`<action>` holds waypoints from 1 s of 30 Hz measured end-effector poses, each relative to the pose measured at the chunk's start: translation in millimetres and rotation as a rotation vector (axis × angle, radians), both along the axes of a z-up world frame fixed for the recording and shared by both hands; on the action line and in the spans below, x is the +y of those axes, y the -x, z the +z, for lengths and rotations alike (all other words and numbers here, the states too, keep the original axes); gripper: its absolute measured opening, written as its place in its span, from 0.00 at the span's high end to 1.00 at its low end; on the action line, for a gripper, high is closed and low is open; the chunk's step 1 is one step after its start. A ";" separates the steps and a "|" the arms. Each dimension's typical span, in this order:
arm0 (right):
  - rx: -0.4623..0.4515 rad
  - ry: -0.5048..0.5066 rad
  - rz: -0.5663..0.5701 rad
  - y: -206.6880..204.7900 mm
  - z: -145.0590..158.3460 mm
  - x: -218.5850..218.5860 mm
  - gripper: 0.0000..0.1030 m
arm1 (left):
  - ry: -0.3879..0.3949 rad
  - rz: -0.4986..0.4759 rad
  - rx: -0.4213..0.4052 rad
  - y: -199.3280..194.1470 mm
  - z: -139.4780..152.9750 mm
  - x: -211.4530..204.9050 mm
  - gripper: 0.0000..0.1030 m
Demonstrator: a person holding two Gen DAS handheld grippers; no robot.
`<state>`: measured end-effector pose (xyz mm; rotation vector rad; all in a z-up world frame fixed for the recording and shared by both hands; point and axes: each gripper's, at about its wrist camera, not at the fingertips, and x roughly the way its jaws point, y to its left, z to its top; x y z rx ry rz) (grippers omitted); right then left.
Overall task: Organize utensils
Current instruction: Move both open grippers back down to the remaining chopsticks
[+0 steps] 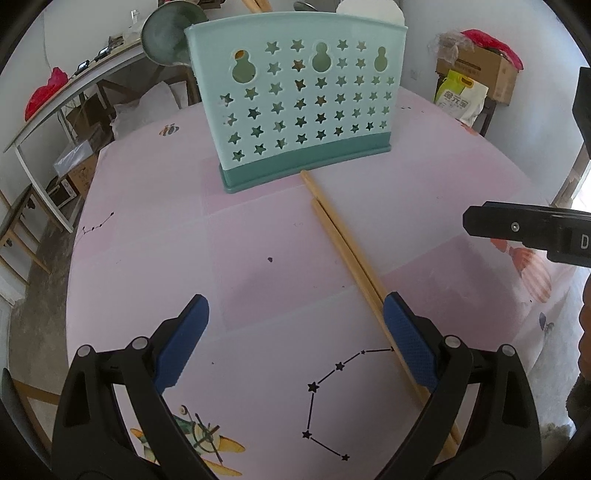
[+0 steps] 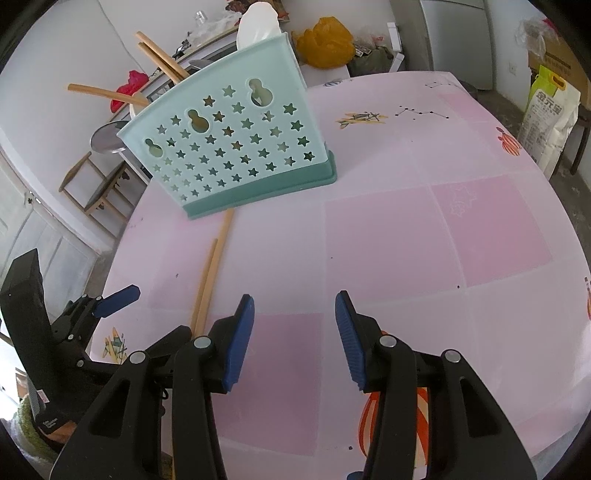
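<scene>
A mint-green utensil holder (image 1: pixel 299 99) with star cut-outs stands upright at the far side of the pink table; it also shows in the right wrist view (image 2: pixel 236 147), with wooden handles (image 2: pixel 162 59), a white utensil (image 2: pixel 256 22) and a metal ladle (image 1: pixel 170 33) sticking out of it. Two wooden chopsticks (image 1: pixel 343 243) lie on the table, running from the holder's base toward me, also in the right wrist view (image 2: pixel 210 273). My left gripper (image 1: pixel 295 325) is open, its right finger over the chopsticks. My right gripper (image 2: pixel 293 314) is open and empty above bare table, right of the chopsticks.
The round table (image 2: pixel 406 240) has a pink patterned cloth. Beyond its edge stand a side table (image 1: pixel 74 92), wooden chairs (image 2: pixel 96 184), cardboard boxes (image 1: pixel 484 70) and a rice bag (image 2: pixel 550 118). The right gripper's body (image 1: pixel 524 229) enters the left view at right.
</scene>
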<state>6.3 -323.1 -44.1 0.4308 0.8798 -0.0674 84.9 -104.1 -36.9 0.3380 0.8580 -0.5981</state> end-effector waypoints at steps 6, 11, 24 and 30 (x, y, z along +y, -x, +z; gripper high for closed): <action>-0.002 0.000 0.005 -0.3 0.6 1.4 0.56 | 0.006 0.017 0.012 -4.2 0.2 4.4 0.11; -0.002 0.002 0.011 -0.9 1.0 3.6 0.56 | 0.022 0.011 0.042 -6.9 -1.3 2.8 0.11; 0.001 0.004 0.028 -1.7 1.9 7.8 0.56 | -0.021 0.082 0.030 -16.9 -5.6 17.9 0.10; -0.004 0.006 0.050 -4.4 2.9 13.9 0.56 | 0.035 0.098 0.048 -21.8 1.0 27.1 0.10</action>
